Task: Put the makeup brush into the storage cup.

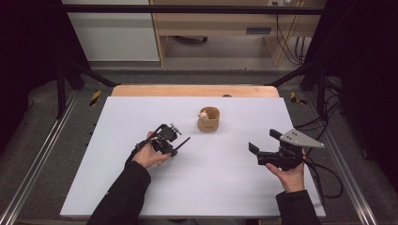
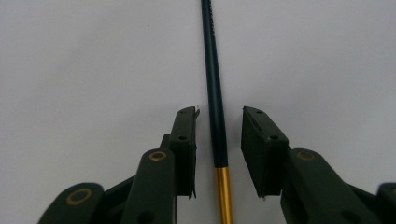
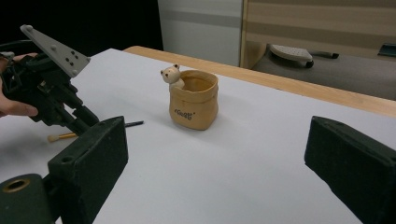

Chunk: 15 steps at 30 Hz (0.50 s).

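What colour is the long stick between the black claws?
The stick is dark blue-black with a gold band near its lower end, clearest in the left gripper view.

brush (image 2: pixel 214 93): glossy dark handle, gold metal ferrule | pot (image 3: pixel 193 100): smooth tan ceramic | table (image 1: pixel 225 187): matt white

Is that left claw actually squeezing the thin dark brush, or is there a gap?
Apart. In the left gripper view, the brush lies on the table between the left gripper jaws, with white table visible on both sides of its handle.
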Available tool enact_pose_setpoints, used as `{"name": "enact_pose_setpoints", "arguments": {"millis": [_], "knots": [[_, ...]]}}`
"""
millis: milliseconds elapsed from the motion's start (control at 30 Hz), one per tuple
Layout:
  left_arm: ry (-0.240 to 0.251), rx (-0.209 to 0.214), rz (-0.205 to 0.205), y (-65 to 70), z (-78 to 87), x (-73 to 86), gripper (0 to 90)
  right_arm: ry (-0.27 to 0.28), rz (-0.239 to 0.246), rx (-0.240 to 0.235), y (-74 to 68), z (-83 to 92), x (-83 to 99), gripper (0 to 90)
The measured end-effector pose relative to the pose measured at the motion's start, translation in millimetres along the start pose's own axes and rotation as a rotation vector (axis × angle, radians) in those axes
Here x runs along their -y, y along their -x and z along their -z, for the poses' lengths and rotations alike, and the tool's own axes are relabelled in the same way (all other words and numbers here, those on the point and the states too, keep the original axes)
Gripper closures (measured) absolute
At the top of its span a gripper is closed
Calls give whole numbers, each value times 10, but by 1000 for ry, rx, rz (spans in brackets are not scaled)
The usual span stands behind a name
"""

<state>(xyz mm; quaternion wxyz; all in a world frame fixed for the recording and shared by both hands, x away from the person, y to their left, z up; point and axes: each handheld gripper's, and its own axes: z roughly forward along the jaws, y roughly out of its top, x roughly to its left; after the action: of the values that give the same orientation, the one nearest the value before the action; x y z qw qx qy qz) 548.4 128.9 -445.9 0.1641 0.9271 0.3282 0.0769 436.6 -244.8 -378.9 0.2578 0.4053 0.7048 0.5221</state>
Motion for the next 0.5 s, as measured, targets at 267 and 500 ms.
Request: {"name": "enact_pose_setpoints", "arguments": {"millis": [267,500], "knots": [[-17,8,-2,37,-10,-7,747,-3,1,-2,-4,-6,2,67],[-22,21,5,47,-10,-9,811,-1,2,-5,-4,-1,-1,67]]}}
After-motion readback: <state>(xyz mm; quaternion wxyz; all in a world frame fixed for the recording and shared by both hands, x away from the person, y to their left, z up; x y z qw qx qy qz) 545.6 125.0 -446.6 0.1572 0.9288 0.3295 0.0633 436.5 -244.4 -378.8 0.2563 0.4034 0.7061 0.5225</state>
